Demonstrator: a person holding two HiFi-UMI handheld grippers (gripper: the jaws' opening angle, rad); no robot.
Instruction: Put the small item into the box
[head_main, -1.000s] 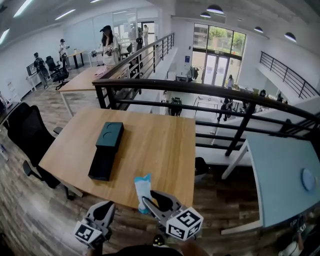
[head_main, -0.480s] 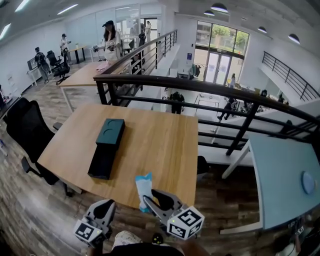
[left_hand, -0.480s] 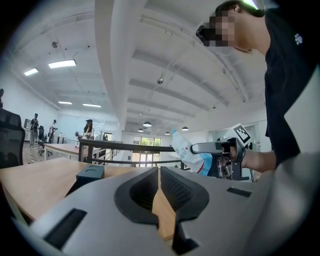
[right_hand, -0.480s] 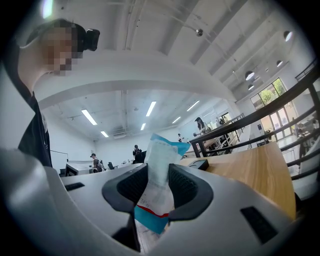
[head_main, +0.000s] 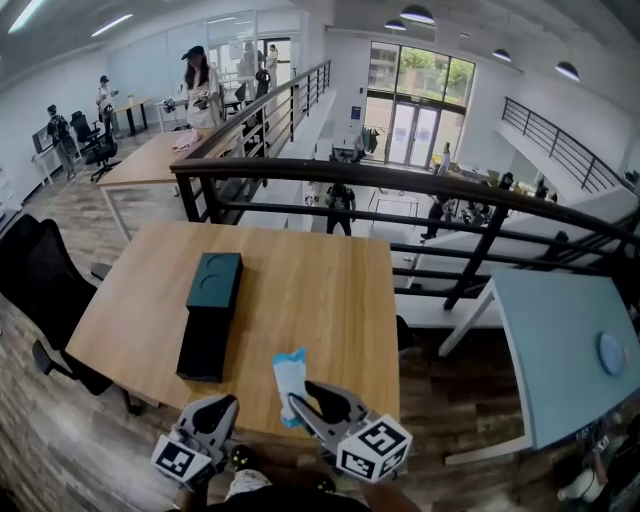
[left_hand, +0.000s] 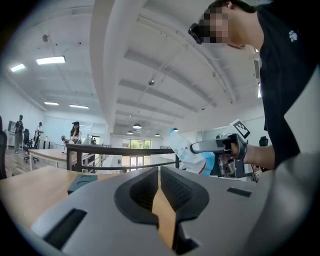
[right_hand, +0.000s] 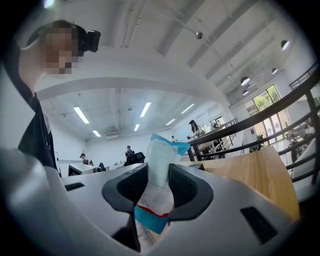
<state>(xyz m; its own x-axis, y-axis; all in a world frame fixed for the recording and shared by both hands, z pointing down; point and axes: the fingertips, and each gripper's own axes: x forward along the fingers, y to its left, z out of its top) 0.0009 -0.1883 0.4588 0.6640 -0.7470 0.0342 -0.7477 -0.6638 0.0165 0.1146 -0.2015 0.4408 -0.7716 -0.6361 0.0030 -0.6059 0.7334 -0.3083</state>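
Observation:
A dark box lies on the left half of the wooden table (head_main: 320, 300), its teal piece (head_main: 214, 281) with a round recess lying end to end with a black piece (head_main: 205, 345). My right gripper (head_main: 293, 402) hangs over the table's front edge, shut on a small white and blue packet (head_main: 288, 375) that stands up between the jaws. In the right gripper view the packet (right_hand: 161, 167) is pinched at its middle. My left gripper (head_main: 224, 407) is below the front edge, shut with nothing in it. In the left gripper view the teal piece (left_hand: 82, 182) and the held packet (left_hand: 186, 150) show.
A black office chair (head_main: 40, 290) stands left of the table. A black railing (head_main: 400, 185) runs behind the table's far edge, with a drop beyond. A pale blue table (head_main: 560, 340) is at the right. People stand far back left.
The head view has shifted slightly, so the table sits lower and nearer. Both grippers keep their places and the packet stays in the right jaws.

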